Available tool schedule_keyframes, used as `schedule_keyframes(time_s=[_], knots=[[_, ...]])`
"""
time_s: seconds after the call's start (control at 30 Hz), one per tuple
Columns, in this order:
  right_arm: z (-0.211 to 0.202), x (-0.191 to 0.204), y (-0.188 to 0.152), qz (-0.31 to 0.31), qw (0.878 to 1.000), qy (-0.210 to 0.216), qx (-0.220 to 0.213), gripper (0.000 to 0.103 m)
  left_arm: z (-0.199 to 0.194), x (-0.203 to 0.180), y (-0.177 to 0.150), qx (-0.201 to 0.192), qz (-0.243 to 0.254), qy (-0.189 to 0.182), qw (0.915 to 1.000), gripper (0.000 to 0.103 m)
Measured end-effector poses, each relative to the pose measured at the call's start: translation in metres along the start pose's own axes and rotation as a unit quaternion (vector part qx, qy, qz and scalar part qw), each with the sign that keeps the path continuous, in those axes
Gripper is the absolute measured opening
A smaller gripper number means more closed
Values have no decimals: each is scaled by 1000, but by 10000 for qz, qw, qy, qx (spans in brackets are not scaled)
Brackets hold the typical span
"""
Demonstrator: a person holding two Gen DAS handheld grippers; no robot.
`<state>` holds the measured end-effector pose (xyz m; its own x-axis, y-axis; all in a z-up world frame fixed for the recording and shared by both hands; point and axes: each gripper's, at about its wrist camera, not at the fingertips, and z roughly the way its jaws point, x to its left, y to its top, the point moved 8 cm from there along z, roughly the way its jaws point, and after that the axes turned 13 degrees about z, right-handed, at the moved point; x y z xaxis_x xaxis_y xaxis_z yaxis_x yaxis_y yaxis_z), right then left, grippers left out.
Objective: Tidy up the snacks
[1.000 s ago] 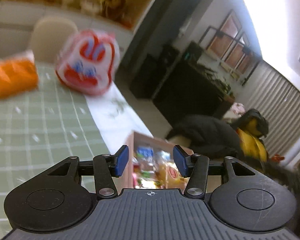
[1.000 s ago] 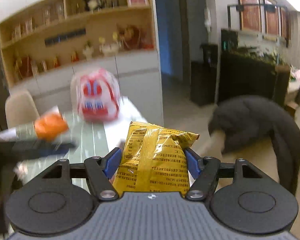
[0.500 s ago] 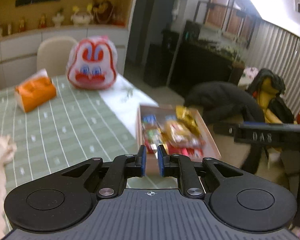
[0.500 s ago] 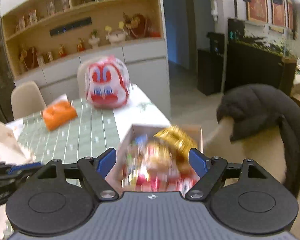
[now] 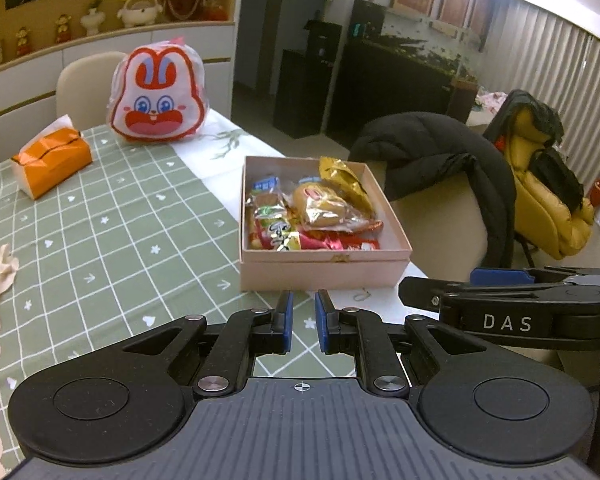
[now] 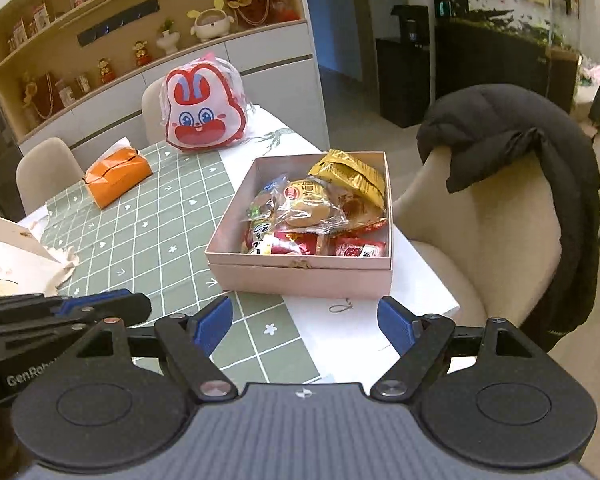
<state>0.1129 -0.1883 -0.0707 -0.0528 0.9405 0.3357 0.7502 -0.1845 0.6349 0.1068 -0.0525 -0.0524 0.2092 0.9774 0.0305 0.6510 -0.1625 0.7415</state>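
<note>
1. right wrist view shows the pink box (image 6: 300, 276) at the worktop's near right corner, packed with snacks (image 6: 320, 216); a gold packet (image 6: 352, 176) leans on its far wall.
2. no loose snacks show on the green checked cloth (image 6: 140, 220), so the sorting looks nearly finished; what may be the box's lid (image 6: 4, 252) lies at the far left, so closing could remain.
3. right gripper (image 6: 305, 324) hovers just before the box, level, its jaws released wide and holding nothing.
4. left gripper (image 5: 301, 322) hangs low over the cloth on the near side of the box, jaws drawn nearly together with a narrow gap, empty.
5. farther back sit an orange tissue pack (image 6: 118, 176) and a rabbit bag (image 6: 204, 112); a dark jacket (image 6: 512, 136) drapes the chair.
</note>
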Motion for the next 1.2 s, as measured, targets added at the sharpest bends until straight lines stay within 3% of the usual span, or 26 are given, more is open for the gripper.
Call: schedule_keyframes(time_s=[1.2], knots=[[3, 4, -16, -82, 9997, -24, 210, 80, -4, -5, -12, 125, -50, -74, 9999, 16]])
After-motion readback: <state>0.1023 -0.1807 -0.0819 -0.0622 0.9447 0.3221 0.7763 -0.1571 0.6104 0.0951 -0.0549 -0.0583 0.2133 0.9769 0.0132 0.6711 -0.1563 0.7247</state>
